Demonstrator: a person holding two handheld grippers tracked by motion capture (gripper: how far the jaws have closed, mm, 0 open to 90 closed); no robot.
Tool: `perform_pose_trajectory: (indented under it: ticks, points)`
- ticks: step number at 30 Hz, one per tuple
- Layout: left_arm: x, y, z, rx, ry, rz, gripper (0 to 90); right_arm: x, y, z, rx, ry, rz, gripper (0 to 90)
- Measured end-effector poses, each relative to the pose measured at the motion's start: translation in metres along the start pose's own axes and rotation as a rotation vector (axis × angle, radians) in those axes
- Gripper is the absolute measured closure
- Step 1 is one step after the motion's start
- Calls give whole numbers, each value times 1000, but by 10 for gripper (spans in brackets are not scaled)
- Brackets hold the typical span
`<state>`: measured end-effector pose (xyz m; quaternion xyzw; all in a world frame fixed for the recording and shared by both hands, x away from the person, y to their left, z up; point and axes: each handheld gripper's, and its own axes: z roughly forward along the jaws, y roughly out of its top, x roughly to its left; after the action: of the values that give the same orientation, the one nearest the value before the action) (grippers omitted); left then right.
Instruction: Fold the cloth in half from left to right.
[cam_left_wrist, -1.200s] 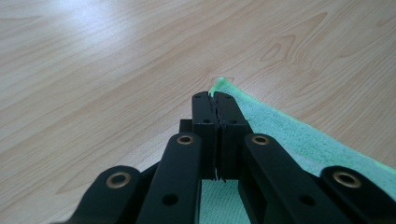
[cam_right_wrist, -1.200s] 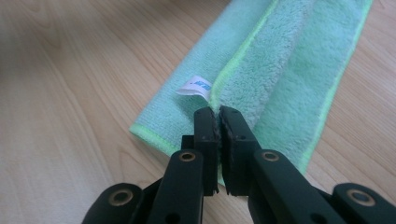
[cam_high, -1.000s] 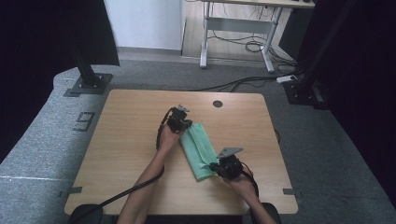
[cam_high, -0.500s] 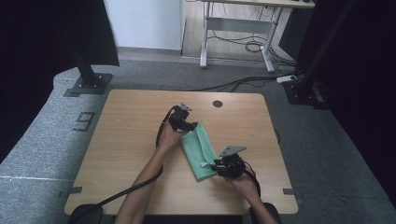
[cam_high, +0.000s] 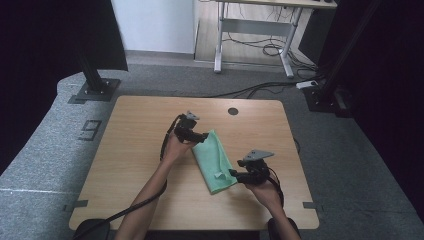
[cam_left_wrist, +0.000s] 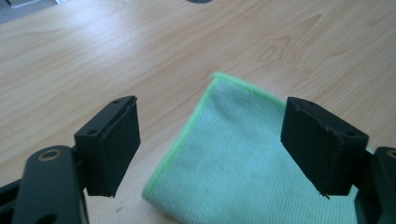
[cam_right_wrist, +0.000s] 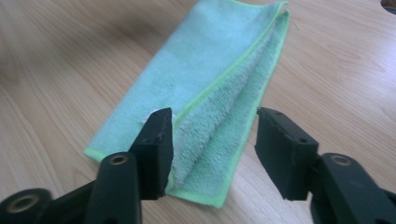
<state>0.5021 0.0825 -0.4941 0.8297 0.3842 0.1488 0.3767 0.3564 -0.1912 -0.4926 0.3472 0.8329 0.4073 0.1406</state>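
Note:
A green cloth (cam_high: 212, 161) lies folded lengthwise on the wooden table (cam_high: 130, 150), running from the middle toward the near right. My left gripper (cam_high: 202, 136) hovers open at the cloth's far corner (cam_left_wrist: 219, 154), jaws wide on either side of it. At the cloth's near end, my right gripper (cam_high: 232, 173) stands open, its jaws straddling the loose folded layers (cam_right_wrist: 219, 135). Nothing is held in either one.
A round cable hole (cam_high: 233, 111) sits in the table near its far edge. Beyond the table stand a metal desk frame (cam_high: 255, 30) with cables on the floor and two black stand bases (cam_high: 92, 90).
The right gripper has let go of the cloth's edge and opened; the folded layer now lies flat. The left gripper stays at the far corner.

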Motion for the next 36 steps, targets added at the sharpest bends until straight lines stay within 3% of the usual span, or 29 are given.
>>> perform_pose_trajectory:
  ticks: [4,6,10,14,22,25,29,36]
  points:
    - [2,-12,0,18,0,-1,160,6,3,6,-4,26,-2,371]
    - [3,-22,3,38,1,0,148,12,4,16,23,41,-13,346]
    - [3,-34,10,68,7,5,145,12,-1,30,68,36,-17,347]
    - [2,-41,17,96,31,20,145,4,-6,30,97,0,-14,375]
    - [1,-43,16,75,34,9,146,-17,-19,16,118,-61,33,385]
    - [-1,-43,9,61,24,12,145,-26,-19,9,92,-83,53,379]
    - [-7,-45,-1,46,7,20,142,-28,-17,10,76,-80,52,368]
    - [-19,-58,-13,36,-24,29,140,-28,-22,24,128,-61,25,350]
